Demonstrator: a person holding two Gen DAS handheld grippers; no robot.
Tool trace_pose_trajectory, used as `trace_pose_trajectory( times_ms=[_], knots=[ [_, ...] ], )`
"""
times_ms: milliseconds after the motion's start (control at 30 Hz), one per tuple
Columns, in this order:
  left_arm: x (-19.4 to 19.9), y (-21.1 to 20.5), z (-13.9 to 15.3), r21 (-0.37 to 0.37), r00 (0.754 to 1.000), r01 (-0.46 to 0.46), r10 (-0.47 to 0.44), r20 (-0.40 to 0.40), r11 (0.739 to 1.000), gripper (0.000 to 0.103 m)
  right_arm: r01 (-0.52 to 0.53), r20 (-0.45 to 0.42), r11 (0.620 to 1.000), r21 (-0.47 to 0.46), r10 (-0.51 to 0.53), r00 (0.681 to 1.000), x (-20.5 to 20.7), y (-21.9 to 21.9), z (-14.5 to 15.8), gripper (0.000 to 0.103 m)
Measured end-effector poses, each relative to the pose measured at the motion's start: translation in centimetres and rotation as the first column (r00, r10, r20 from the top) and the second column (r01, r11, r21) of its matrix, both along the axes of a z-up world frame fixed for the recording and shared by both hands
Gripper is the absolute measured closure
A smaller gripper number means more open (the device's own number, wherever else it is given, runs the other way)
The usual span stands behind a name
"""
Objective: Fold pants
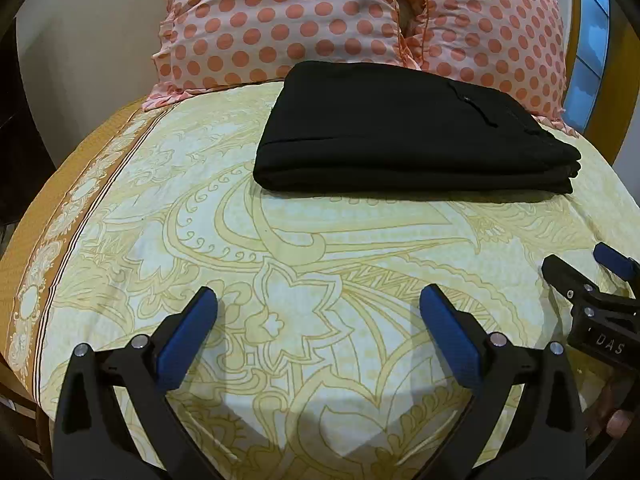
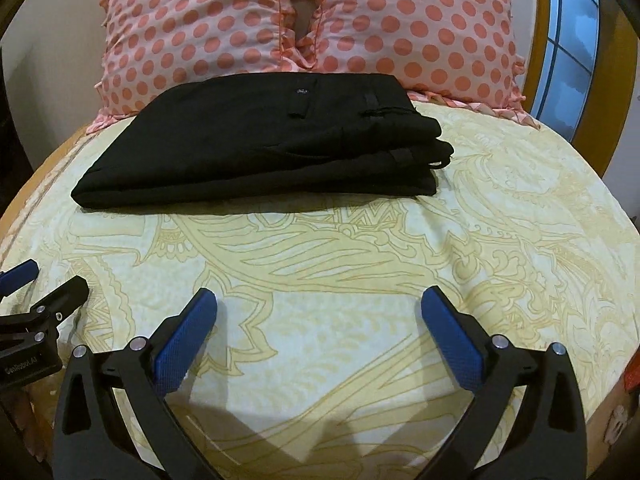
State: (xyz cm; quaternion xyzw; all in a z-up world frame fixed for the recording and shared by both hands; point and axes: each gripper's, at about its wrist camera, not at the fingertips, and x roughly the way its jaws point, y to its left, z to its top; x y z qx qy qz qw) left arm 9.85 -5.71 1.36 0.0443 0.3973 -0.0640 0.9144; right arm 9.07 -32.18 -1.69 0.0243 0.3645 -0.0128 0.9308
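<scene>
The black pants (image 1: 408, 136) lie folded in a flat, layered rectangle on the yellow patterned bedsheet (image 1: 280, 248), near the pillows. They also show in the right wrist view (image 2: 264, 144), with a button and belt loops on top. My left gripper (image 1: 319, 300) is open and empty, low over the sheet, well in front of the pants. My right gripper (image 2: 320, 300) is open and empty, also in front of the pants. Each gripper shows at the edge of the other's view: the right gripper (image 1: 588, 272) and the left gripper (image 2: 44, 280).
Two pink pillows with orange dots (image 1: 288, 20) (image 2: 420, 28) lean at the head of the bed behind the pants. A wooden headboard and a blue window (image 2: 572, 40) stand at the right. The bed's brown border (image 1: 52, 232) runs along the left edge.
</scene>
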Motion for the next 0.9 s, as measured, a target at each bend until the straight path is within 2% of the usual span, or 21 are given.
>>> trace_pose_trajectory(
  times_ms=[467,900],
  knots=[
    [-0.05,0.04,0.08,-0.001,1.000,0.002,-0.002,0.006,1.000,0.002,0.002,0.045,1.000,-0.003,-0.002,0.999,-0.45,-0.01,-0.22,0.001],
    [-0.10,-0.03,0.00,-0.001,1.000,0.000,0.000,0.007,1.000,0.002,0.002,0.052,1.000,-0.003,-0.002,0.999,-0.54,0.08,-0.27,0.001]
  ],
)
